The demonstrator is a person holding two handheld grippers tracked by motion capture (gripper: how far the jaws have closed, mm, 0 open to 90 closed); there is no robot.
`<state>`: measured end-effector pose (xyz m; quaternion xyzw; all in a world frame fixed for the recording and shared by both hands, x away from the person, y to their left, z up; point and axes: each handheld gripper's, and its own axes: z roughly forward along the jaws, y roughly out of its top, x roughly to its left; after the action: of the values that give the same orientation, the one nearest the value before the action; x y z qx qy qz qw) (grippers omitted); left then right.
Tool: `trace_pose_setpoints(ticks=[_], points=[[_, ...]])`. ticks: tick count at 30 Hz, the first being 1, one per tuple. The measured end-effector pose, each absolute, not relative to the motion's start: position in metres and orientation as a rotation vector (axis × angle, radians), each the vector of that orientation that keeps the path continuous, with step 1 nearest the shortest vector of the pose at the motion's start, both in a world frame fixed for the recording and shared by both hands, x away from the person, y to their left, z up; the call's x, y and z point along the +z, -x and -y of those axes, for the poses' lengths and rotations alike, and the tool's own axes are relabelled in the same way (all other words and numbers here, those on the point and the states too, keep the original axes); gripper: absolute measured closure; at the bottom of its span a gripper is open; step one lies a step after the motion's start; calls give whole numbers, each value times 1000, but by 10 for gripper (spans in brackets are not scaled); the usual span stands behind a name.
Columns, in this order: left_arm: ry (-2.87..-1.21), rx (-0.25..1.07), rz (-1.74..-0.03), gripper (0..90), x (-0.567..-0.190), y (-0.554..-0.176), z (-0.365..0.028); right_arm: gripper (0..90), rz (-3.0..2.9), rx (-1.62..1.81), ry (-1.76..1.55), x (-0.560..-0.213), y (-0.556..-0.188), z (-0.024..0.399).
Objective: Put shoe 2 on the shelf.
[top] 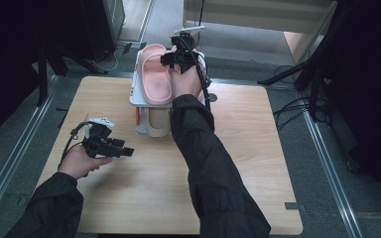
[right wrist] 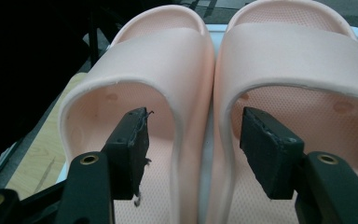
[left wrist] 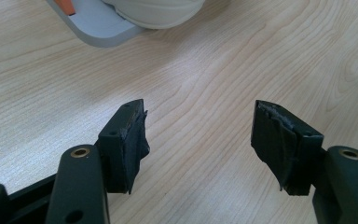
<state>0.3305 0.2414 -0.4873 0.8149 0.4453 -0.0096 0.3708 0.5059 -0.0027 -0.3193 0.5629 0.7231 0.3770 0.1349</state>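
Two pink slippers lie side by side on the top shelf of a small white shoe rack [top: 135,98]; the left slipper [top: 155,74] [right wrist: 135,60] touches the right slipper [right wrist: 293,56]. My right gripper [top: 174,58] [right wrist: 193,119] hovers at their heel ends, open. One jaw reaches into each slipper, and the two adjoining side walls stand between the pads without being pressed. My left gripper [top: 127,150] [left wrist: 198,140] is held low over the wooden table [top: 238,148], open with nothing between its fingers.
A beige slipper [top: 158,121] [left wrist: 158,11] sits on the rack's lower shelf [left wrist: 98,28], beside an orange part [left wrist: 67,5]. The rack stands at the table's far edge. Dark stands and cables surround the table on the floor.
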Motion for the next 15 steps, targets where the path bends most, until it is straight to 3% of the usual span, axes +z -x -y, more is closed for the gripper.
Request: trace_pose_setpoints(ticks=[8,15], points=[[-2098,-26,-1146,352,-487,-330,-241,431,-2138,1110,-1618,-314,-496,12],[-2108,-14,-1150,351,-488,-331,-240,532,-2223,1196,-1527,-309,-478,30]])
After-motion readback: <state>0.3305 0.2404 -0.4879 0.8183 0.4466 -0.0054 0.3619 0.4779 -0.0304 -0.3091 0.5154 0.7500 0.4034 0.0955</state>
